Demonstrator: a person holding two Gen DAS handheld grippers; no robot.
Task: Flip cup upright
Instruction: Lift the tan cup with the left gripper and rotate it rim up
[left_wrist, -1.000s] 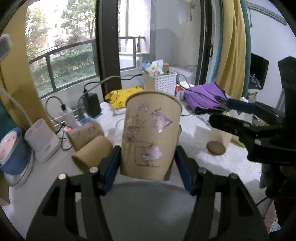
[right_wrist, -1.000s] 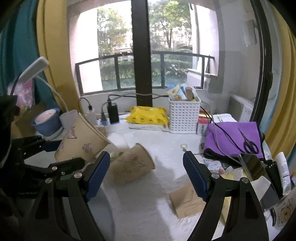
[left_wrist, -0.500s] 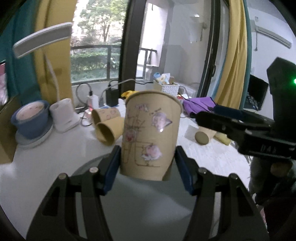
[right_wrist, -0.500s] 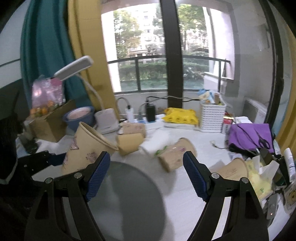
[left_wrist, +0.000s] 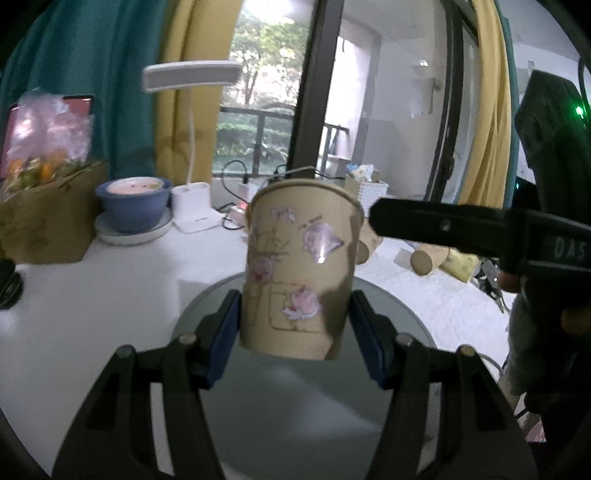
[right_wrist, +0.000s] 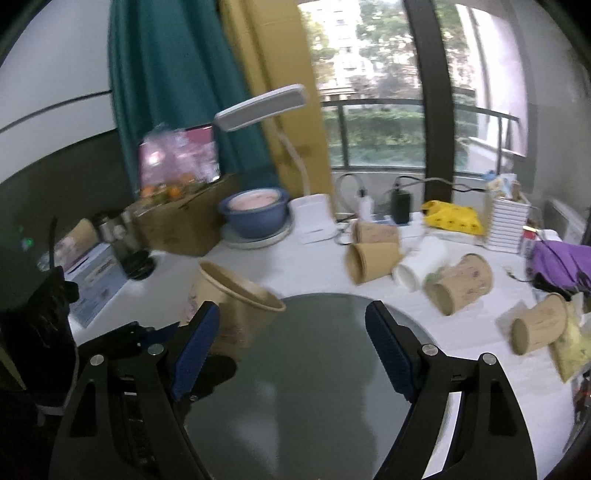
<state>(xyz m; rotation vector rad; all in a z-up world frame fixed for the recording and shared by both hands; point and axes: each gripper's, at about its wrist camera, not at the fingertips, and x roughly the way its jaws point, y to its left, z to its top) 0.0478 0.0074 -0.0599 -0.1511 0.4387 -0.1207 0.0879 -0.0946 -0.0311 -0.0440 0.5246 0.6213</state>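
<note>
Both cameras have swung leftward since a second ago, so the teal curtain (right_wrist: 177, 92) and cardboard box (left_wrist: 48, 221) now fill the left side. Left gripper (left_wrist: 295, 332) keeps its blue fingers (left_wrist: 223, 339) clamped on the sticker-decorated paper cup (left_wrist: 299, 269), which stands mouth-up above the round grey mat (right_wrist: 314, 387) on the white surface (left_wrist: 92, 295). Right gripper (right_wrist: 291, 347) hangs with its fingers (right_wrist: 388, 347) spread apart, grasping nothing, just beside that cup. Several other paper cups (right_wrist: 458, 284) lie on their sides further back, near the desk lamp (right_wrist: 262, 107) and blue bowl (right_wrist: 255, 214).
</note>
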